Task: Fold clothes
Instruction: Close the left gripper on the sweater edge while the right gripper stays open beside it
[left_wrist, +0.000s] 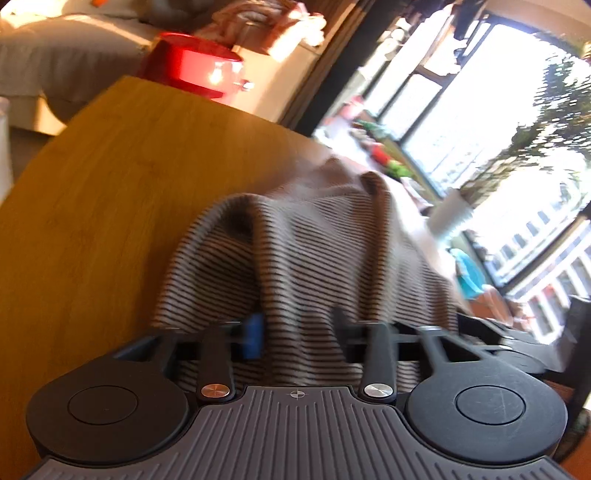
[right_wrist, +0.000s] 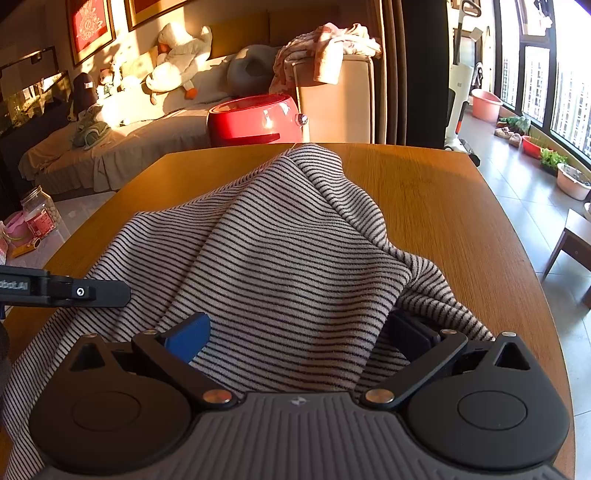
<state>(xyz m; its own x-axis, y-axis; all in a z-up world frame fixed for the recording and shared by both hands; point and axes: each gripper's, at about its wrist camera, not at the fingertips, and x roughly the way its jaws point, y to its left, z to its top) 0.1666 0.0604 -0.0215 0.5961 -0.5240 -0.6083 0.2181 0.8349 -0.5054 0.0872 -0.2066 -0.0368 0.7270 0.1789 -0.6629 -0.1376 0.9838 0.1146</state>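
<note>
- On your left, the left gripper (left_wrist: 297, 325) is sitting low over the striped garment (left_wrist: 306, 251), its fingers (left_wrist: 253, 334) spread apart with a fold of cloth bunching up between them; the view is blurred, so I cannot tell whether the pads are actually pressing on it.
- Seen from the right wrist, that gripper is poking in from the left edge, hovering at the garment's near left hem, which looks like the spot you would take to start a fold.
- In the middle, the striped garment (right_wrist: 266, 251) is lying rumpled on the wooden bench (right_wrist: 443, 206), one peak reaching the far edge and the near side spilling toward you.
- On your right, the right gripper (right_wrist: 299, 332) is resting over the near edge with its fingers (right_wrist: 190, 338) standing wide, cloth passing between them and draping over the right one; nothing is being pinched there, as I read it.
- Beyond the bench, a red appliance (right_wrist: 255, 120) is standing, well apart from the work.
</note>
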